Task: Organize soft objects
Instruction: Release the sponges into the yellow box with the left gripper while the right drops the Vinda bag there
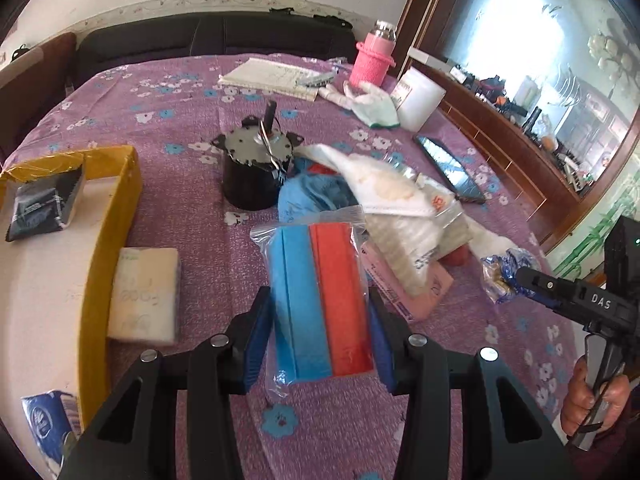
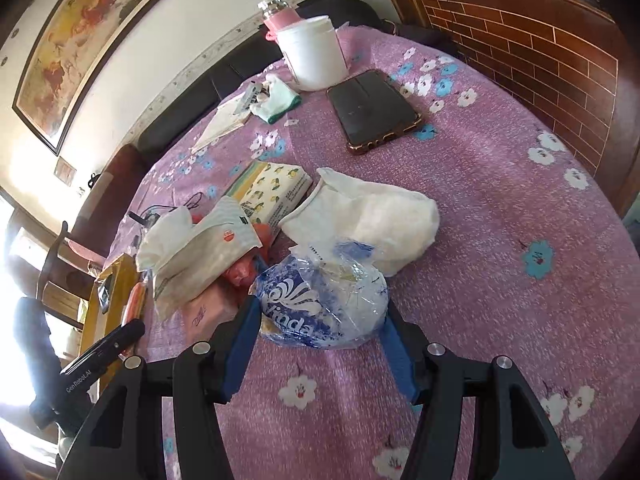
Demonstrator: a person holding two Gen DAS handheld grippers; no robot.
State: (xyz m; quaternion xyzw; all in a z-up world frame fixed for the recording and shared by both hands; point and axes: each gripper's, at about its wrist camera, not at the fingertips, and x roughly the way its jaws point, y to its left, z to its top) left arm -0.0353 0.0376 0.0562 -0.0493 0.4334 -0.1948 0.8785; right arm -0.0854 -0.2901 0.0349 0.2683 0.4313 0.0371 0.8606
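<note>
My left gripper (image 1: 318, 304) is closed around a clear zip bag holding blue and red cloths (image 1: 320, 296); its blue pads touch both sides. My right gripper (image 2: 318, 320) is closed around a crumpled blue-and-white Vinda tissue pack (image 2: 320, 304), also seen in the left wrist view (image 1: 502, 276). A pile of soft things lies between: a white tissue pack (image 2: 204, 256), a pink tissue pack (image 1: 404, 292), a lemon-print pack (image 2: 272, 190), a white padded pouch (image 2: 376, 216). A yellow box (image 1: 112, 248) at the left holds a dark packet (image 1: 40, 208).
A cream sponge (image 1: 144, 296) lies beside the box. A black motor (image 1: 256, 168), phone (image 2: 374, 110), white tub (image 2: 314, 56), pink bottle (image 1: 372, 60), gloves (image 1: 374, 104) and notebook (image 1: 272, 78) sit on the purple floral tablecloth (image 2: 500, 240). A wooden cabinet stands at the right.
</note>
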